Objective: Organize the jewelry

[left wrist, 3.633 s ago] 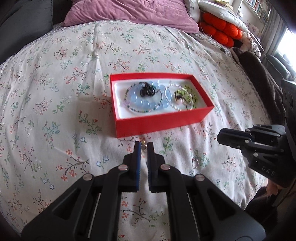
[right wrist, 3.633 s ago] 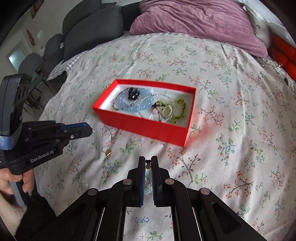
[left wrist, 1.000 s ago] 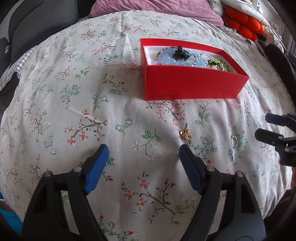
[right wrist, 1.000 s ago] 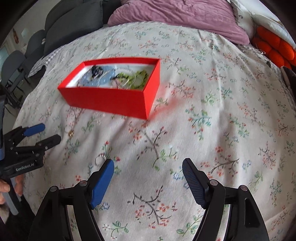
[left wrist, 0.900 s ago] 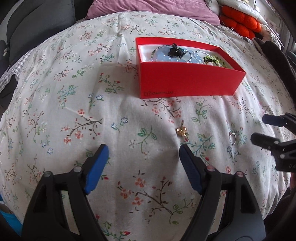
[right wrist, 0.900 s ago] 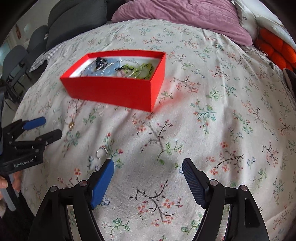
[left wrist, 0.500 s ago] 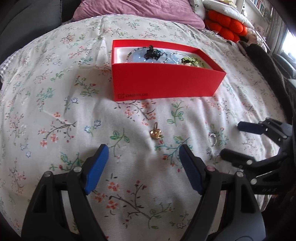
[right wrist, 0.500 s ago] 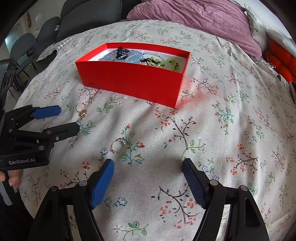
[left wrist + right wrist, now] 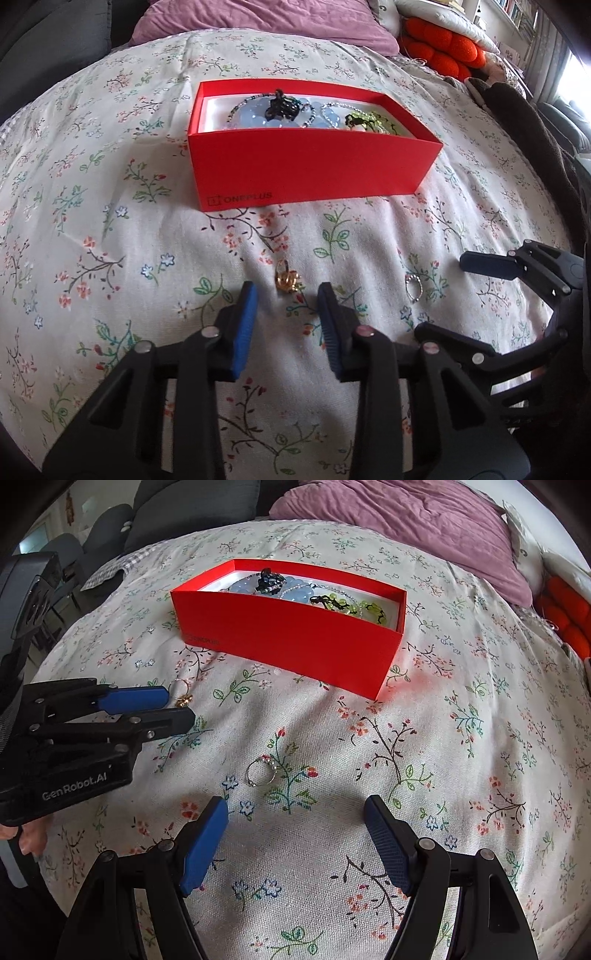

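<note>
Jewelry lies on a flowery bed (image 9: 110, 206). Beads fill a red box (image 9: 306, 170). In front of it a gold ring (image 9: 286, 278) sits between the left claw's (image 9: 286, 291) jaws, which have just been closing but do not touch it. A silver ring (image 9: 260, 771) lies just ahead of the right claw (image 9: 295, 808), spread wide.

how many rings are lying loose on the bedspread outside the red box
2. A gold ring lies just ahead of the left tool; a silver beaded ring lies ahead of the right tool. Any rings inside the box would be hidden.
</note>
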{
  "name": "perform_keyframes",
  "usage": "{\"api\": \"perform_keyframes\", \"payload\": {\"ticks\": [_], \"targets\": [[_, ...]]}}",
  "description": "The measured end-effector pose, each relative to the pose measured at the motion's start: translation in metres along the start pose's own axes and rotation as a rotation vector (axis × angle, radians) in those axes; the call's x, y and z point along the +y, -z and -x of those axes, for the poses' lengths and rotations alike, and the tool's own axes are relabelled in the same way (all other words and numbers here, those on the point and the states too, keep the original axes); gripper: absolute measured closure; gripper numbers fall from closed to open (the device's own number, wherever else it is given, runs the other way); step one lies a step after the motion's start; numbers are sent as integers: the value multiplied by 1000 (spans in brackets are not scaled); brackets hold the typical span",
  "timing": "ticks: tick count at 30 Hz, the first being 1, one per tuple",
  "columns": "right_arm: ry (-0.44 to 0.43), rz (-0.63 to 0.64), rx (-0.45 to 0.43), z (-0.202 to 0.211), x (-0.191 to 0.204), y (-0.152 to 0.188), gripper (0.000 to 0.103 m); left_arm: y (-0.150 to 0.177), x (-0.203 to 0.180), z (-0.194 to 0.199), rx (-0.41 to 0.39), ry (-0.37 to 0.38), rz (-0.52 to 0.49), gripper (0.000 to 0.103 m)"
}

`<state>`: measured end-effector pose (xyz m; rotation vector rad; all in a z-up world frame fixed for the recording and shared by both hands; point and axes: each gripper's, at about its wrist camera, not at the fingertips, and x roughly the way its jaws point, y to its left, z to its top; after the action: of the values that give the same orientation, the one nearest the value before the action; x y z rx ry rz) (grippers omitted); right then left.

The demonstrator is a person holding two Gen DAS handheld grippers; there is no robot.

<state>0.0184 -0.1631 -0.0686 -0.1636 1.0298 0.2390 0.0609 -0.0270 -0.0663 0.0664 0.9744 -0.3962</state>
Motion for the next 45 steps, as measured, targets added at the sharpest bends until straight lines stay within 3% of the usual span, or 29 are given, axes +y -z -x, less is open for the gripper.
{"api": "perform_keyframes", "payload": {"ticks": [6,9,23,33,45], "targets": [[8,-7,0,-1,2,-1,26,-3,1,-1,-3,-22,-2,95],[0,-12,1,-2,3,-2,27,-4,4,-1,3,-22,12,99],[-17,17,1,-7,14,-11,58,-5,15,4,7,-53,38,101],[-24,43,4,-10,19,-14,86,-5,17,5,13,-50,46,101],[-46,20,12,-7,15,-19,87,-6,19,5,19,-34,58,101]]}}
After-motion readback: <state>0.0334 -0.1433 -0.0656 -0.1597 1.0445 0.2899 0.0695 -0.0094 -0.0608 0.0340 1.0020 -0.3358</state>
